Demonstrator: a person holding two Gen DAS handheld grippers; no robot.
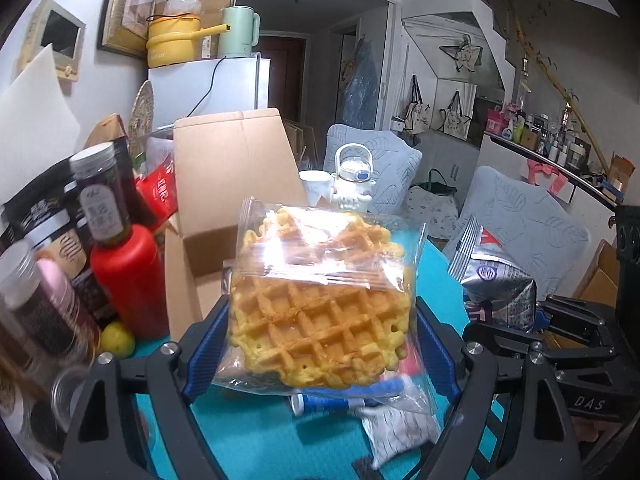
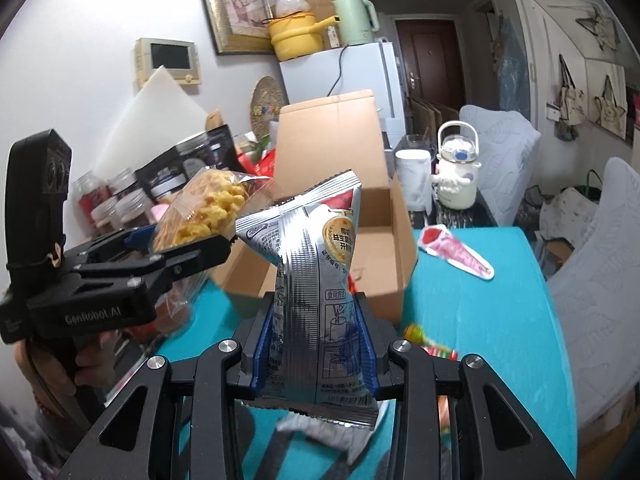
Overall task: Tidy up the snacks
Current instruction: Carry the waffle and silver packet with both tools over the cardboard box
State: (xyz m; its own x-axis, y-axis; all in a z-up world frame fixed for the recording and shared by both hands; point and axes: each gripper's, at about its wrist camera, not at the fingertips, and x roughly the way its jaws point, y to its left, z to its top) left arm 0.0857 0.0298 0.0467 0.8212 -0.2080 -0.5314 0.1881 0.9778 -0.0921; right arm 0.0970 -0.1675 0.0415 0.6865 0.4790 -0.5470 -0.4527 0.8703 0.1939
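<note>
My left gripper (image 1: 320,344) is shut on a clear bag of waffles (image 1: 324,300) and holds it above the teal table (image 1: 256,440), in front of the open cardboard box (image 1: 224,184). In the right wrist view the left gripper (image 2: 192,248) and the waffle bag (image 2: 208,208) show at the left. My right gripper (image 2: 316,344) is shut on a silver snack packet (image 2: 316,280), held upright above the table near the box (image 2: 360,216). The packet also shows at the right of the left wrist view (image 1: 500,284).
Jars and a red bottle (image 1: 128,280) crowd the table's left side. A white kettle (image 2: 456,168) and a cup (image 2: 412,176) stand behind the box. A red-white wrapper (image 2: 456,252), small candies (image 2: 428,344) and a grey-white packet (image 1: 396,428) lie on the table. Grey chairs (image 2: 592,280) stand to the right.
</note>
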